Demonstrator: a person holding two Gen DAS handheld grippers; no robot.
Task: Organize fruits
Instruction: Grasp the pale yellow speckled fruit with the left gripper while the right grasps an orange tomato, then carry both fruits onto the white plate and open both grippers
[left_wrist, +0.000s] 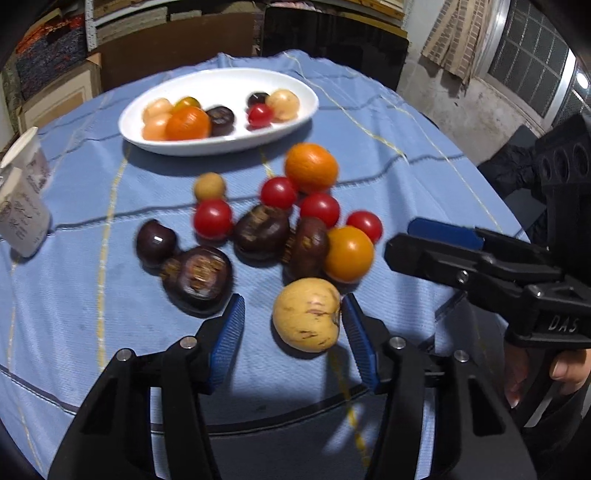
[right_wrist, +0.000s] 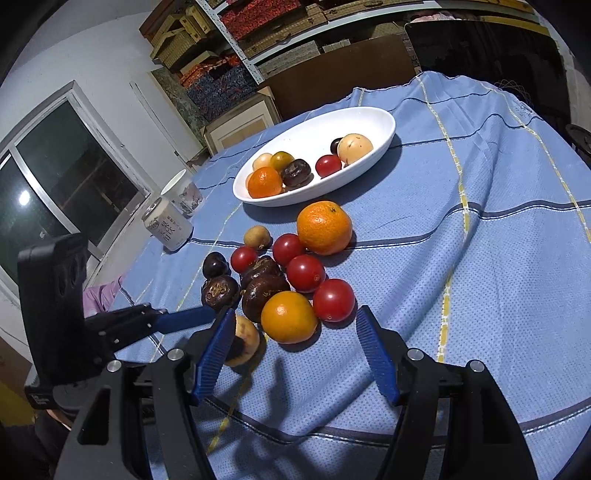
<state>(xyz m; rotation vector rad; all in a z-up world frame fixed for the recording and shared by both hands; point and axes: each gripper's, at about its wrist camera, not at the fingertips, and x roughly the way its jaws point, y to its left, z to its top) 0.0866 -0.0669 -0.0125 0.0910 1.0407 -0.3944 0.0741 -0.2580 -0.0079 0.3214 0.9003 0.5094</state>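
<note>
**A:** State of the left claw (left_wrist: 291, 325)?

**B:** Open wide. Its blue pads (left_wrist: 229, 332) stand on either side of a yellow fruit (left_wrist: 306, 314) near the front edge of the table (left_wrist: 424, 177). The right-hand pad is at the fruit's side, possibly touching; the left-hand pad is well apart from it. No grip is closed on the fruit.

**A:** And the right claw (right_wrist: 295, 350)?

**B:** Also open wide, holding nothing. It hangs above the blue cloth (right_wrist: 480, 258) just in front of the loose pile, nearest a small orange (right_wrist: 290, 317) and a red tomato (right_wrist: 334, 300). In the left wrist view the same claw shows from the side, its tip near the right end of the pile.

**A:** Location of the fruit?

**B:** Two groups. The loose pile lies on the cloth toward the middle and front of the table: a large orange (right_wrist: 324, 227), several red tomatoes, dark brown fruits (right_wrist: 264, 295), a small tan fruit (right_wrist: 256, 236). Behind it, toward the far edge, a white oval dish (right_wrist: 373, 122) holds an orange, a tomato, dark fruits and pale round fruits.

**A:** Anything else on the table?

**B:** A can (right_wrist: 166, 227) and a white cup (right_wrist: 183, 194) at the left edge.
</note>
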